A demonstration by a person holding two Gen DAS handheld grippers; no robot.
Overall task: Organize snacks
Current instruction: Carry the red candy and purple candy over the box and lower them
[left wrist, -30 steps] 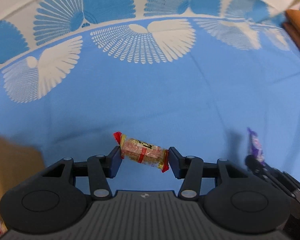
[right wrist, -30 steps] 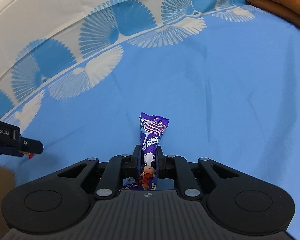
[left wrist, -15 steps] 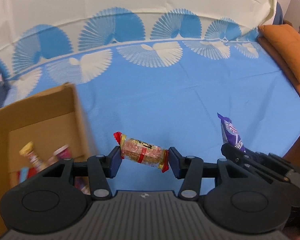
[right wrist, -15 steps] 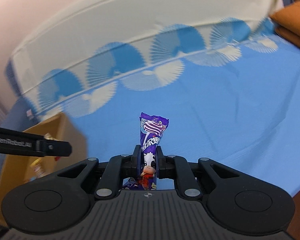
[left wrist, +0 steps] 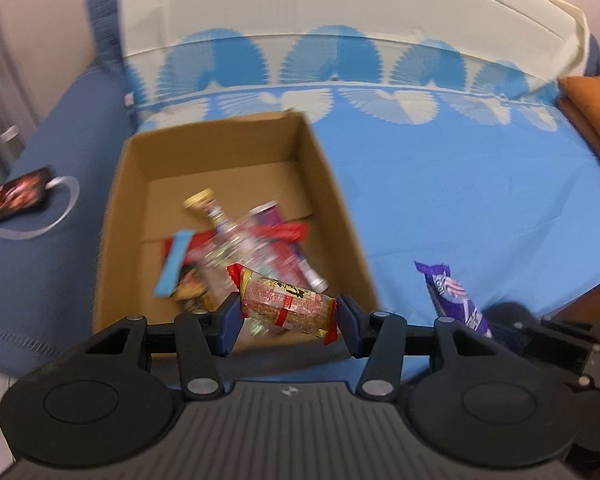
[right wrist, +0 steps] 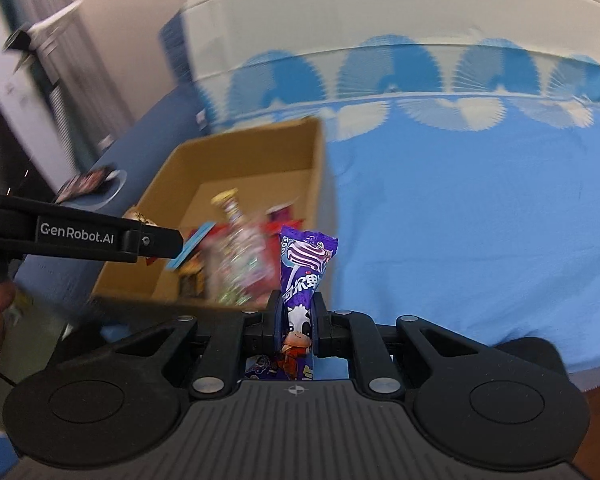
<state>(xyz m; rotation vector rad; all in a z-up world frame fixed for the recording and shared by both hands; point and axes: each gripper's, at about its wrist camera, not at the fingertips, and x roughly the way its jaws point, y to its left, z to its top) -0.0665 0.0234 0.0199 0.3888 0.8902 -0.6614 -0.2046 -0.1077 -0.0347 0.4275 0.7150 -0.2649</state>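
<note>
My left gripper (left wrist: 286, 320) is shut on a red-and-gold cracker packet (left wrist: 286, 304) and holds it above the near edge of an open cardboard box (left wrist: 324, 168). The box holds several snack packets (left wrist: 240, 240). My right gripper (right wrist: 296, 312) is shut on a purple candy packet (right wrist: 306, 268), upright, just right of the box (right wrist: 316, 148). That purple packet also shows in the left wrist view (left wrist: 452, 296). The left gripper's body (right wrist: 80, 236) crosses the right wrist view at the left.
The box sits on a bed with a blue sheet (left wrist: 480, 200) patterned with white and blue fans. A dark blue cushion (left wrist: 40, 208) with a small card (left wrist: 16, 196) lies left of the box. Orange pillows (left wrist: 596, 112) lie at the right.
Both grippers have swung left with their packets held. The cardboard box has come into full view, and the left gripper's packet is now over the box's near edge.
</note>
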